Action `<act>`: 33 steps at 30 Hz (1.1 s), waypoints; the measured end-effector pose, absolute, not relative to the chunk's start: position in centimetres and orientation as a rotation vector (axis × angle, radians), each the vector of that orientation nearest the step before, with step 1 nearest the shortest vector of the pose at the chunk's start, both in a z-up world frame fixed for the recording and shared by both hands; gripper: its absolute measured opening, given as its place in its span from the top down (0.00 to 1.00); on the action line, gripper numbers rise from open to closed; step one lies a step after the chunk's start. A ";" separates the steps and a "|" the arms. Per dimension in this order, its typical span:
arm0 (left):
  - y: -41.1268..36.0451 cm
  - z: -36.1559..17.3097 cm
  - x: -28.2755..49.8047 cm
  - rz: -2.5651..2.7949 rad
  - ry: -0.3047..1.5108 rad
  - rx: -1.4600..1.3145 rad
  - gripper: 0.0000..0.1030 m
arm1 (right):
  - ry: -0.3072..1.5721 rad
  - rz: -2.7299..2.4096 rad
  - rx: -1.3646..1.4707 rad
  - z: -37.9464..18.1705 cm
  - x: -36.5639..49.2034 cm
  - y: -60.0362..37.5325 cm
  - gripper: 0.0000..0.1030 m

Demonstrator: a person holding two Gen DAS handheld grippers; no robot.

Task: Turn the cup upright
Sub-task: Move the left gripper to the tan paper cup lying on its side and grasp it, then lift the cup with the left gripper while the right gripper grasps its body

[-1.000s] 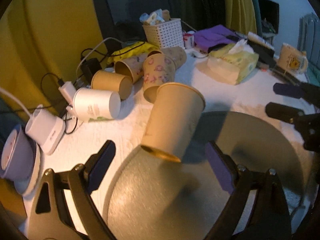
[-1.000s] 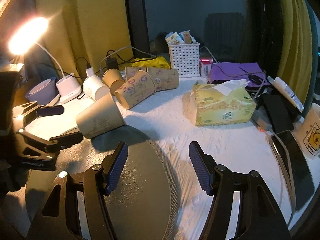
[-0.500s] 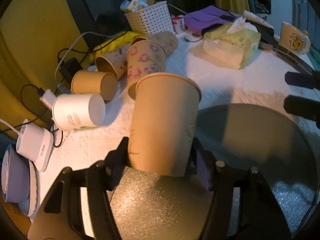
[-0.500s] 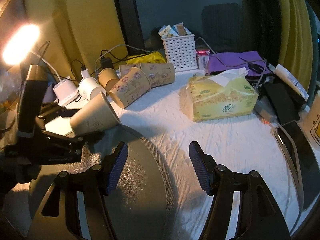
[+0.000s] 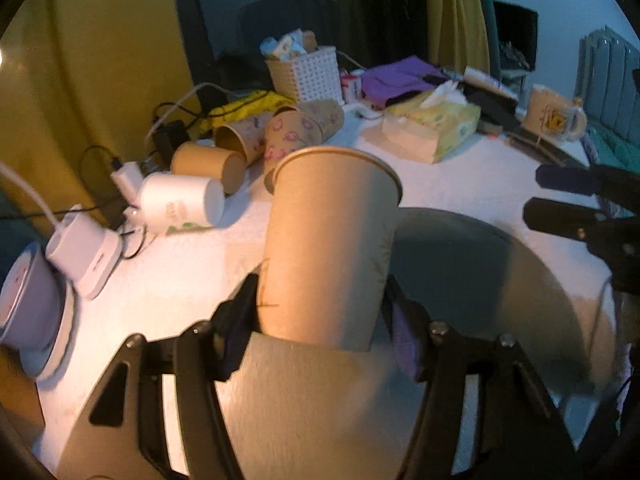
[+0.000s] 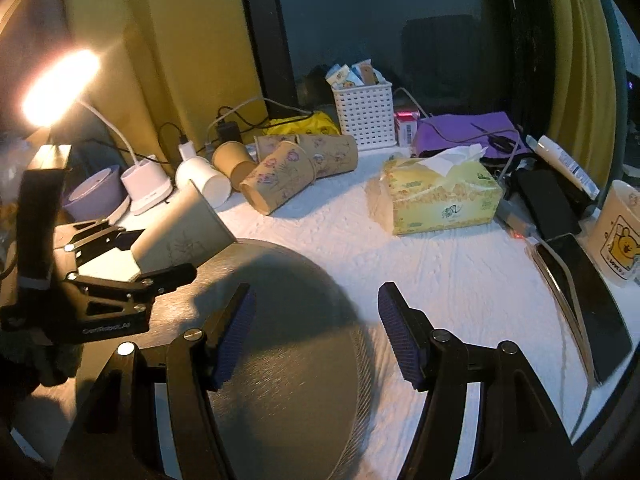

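My left gripper [image 5: 320, 320] is shut on a plain tan paper cup [image 5: 328, 240], gripping its narrow base end. The cup's wide rim points up and away from the camera. It hangs tilted over the round grey mat [image 5: 480, 280]. In the right wrist view the same cup [image 6: 182, 232] leans, its rim up and to the right, held by the left gripper [image 6: 136, 256] at the mat's left edge [image 6: 280, 320]. My right gripper [image 6: 316, 332] is open and empty above the mat; its fingertips [image 5: 560, 180] show at the right of the left wrist view.
Several paper cups [image 6: 280, 180] lie on their sides at the back, with a white cup [image 6: 204, 180]. A tissue box [image 6: 440, 196], white basket [image 6: 364, 116], lit desk lamp [image 6: 60, 84], purple bowl [image 6: 96, 196], mug [image 6: 620, 232] and phone [image 6: 584, 300] surround the white cloth.
The left gripper closed on the tan cup, which lay tilted on the mat a second ago, and turned it rim-up. The right gripper stayed open and nearly still.
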State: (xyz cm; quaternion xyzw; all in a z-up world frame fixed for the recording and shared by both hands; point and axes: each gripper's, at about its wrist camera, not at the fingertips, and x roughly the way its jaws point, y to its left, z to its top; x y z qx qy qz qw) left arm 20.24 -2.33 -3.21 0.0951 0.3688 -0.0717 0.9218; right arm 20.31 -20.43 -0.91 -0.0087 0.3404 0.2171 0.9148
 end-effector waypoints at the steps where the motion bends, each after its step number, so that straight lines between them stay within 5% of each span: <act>1: -2.2 -3.0 19.6 -0.143 0.747 0.184 0.41 | 0.694 0.450 -0.021 -0.6 19.7 -20.3 0.35; 16: -1.9 -1.2 6.3 -0.129 0.506 -0.058 0.41 | 0.632 0.581 0.052 3.2 12.1 -18.6 0.32; 33: -2.5 -3.0 0.3 -0.175 0.336 -0.153 0.41 | 0.715 0.863 0.247 4.0 7.3 -16.4 0.31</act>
